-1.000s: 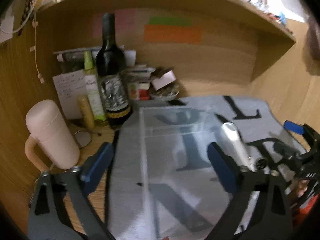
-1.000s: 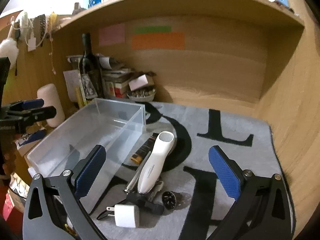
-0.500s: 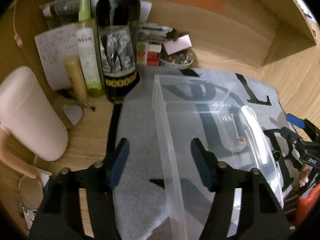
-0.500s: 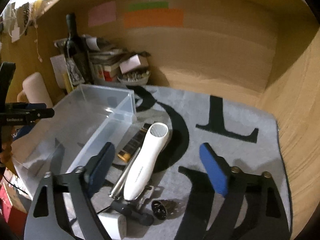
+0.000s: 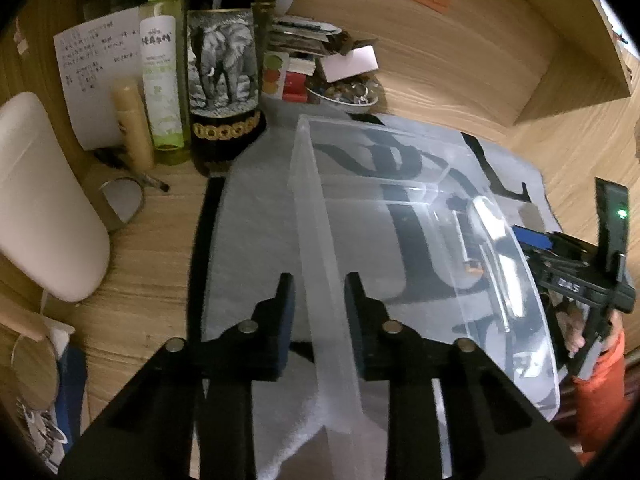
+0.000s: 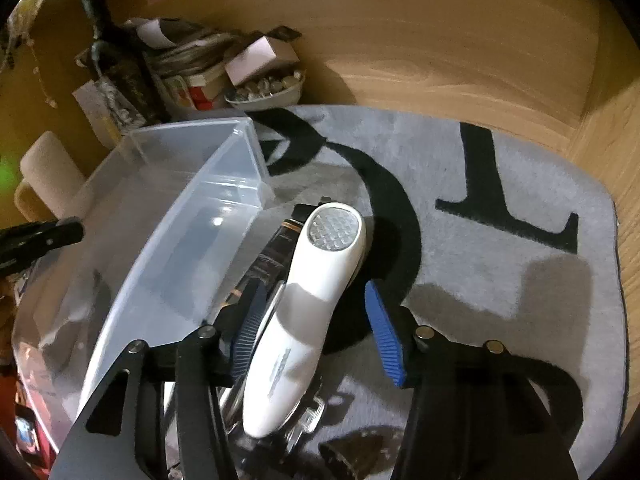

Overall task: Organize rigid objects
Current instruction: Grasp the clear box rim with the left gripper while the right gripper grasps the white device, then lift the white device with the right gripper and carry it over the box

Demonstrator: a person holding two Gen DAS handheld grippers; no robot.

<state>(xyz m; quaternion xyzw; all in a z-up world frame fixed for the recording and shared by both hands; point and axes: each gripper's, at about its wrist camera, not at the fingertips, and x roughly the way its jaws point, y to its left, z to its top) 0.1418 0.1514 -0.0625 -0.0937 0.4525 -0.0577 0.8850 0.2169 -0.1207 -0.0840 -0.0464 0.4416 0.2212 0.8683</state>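
White plastic handheld device (image 6: 316,308) on the grey rug now sits between my right gripper (image 6: 316,334) jaws, narrowed but not yet touching. My left gripper (image 5: 320,304) jaws have closed around the clear plastic bin (image 5: 320,240) wall, steadying it for loading.

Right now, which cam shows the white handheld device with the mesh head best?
Right wrist: the white handheld device lies unobstructed between the right gripper fingers, mesh head clear. Left wrist shows only a blurred glimpse through the clear plastic bin wall.
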